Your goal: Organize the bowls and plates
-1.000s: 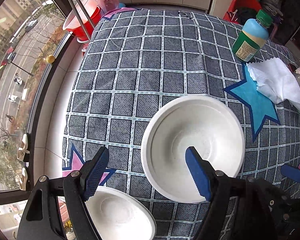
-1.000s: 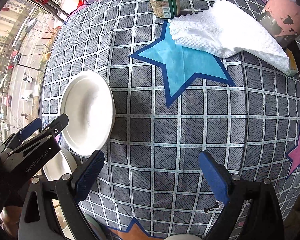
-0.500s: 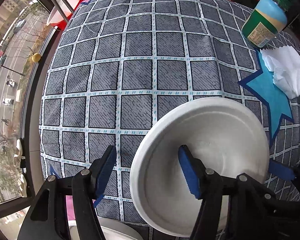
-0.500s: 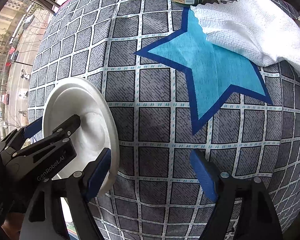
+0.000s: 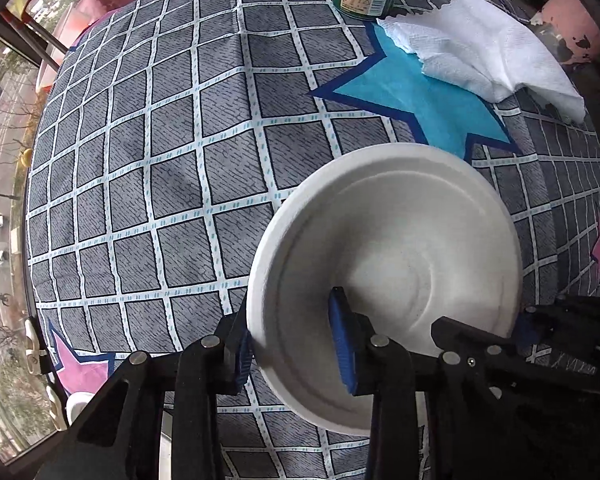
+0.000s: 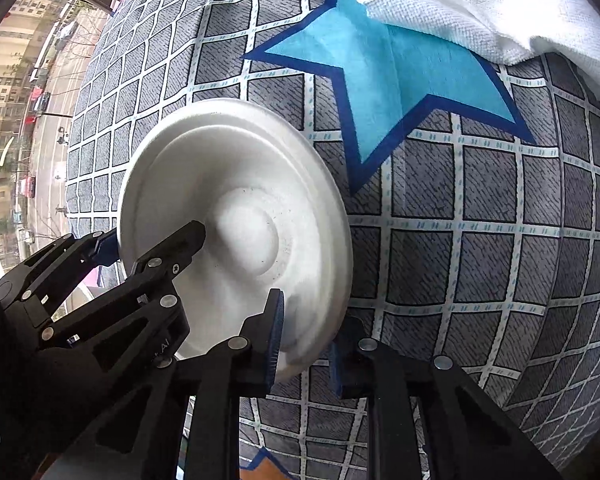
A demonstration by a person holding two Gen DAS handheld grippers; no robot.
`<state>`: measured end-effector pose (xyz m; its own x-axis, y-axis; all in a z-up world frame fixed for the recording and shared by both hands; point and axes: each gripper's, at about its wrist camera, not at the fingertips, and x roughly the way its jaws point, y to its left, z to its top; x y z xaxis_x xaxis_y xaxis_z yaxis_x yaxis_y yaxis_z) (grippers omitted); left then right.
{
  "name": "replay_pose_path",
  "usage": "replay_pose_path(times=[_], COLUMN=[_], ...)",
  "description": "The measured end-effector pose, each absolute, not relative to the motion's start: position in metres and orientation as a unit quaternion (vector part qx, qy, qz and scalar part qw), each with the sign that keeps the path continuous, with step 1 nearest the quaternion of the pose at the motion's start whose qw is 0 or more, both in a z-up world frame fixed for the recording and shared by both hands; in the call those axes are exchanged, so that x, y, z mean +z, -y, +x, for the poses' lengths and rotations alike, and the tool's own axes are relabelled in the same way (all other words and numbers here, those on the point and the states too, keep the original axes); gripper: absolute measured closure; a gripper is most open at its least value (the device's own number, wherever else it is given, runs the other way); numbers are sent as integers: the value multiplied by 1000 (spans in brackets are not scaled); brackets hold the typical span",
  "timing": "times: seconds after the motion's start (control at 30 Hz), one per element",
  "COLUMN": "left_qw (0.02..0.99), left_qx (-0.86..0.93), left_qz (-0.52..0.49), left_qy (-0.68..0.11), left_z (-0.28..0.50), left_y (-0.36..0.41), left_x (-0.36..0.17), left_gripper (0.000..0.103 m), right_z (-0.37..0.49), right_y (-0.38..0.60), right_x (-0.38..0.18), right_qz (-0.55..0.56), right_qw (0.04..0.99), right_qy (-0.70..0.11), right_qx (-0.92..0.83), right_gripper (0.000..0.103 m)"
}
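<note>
Both grippers pinch white bowl (image 5: 400, 248) rim, lower frame: left gripper (image 5: 296, 344), right gripper (image 6: 304, 340). Advice: lift level, matched pace.

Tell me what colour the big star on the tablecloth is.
The star is light blue with a dark blue outline, clearest in the right wrist view.

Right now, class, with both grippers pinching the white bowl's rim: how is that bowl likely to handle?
The white bowl looks like thin moulded pulp, so probably light for its size. The left gripper and right gripper grip only its rim, which may flex or crease under a hard squeeze. Its matte surface suggests it will not slip easily.
</note>
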<state>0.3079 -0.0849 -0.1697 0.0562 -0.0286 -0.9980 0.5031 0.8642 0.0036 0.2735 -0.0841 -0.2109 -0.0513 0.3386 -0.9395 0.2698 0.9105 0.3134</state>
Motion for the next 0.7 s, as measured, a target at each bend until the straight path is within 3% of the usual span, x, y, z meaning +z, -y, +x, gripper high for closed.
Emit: replay_pose_path(times=[0.53, 0.7], left_qw=[678, 686], left_qx=[-255, -254], left_qz=[204, 202], left_qy=[-659, -651], left_z=[154, 122], left_y=[170, 185], left_x=[-165, -139], left_gripper=[65, 65], right_z=[132, 117], right_y=[161, 164], right_x=[-213, -200], right_qz=[255, 248], right_qw=[619, 630], right_qy=[-742, -735], right_qx=[-33, -31], right_gripper=[81, 81])
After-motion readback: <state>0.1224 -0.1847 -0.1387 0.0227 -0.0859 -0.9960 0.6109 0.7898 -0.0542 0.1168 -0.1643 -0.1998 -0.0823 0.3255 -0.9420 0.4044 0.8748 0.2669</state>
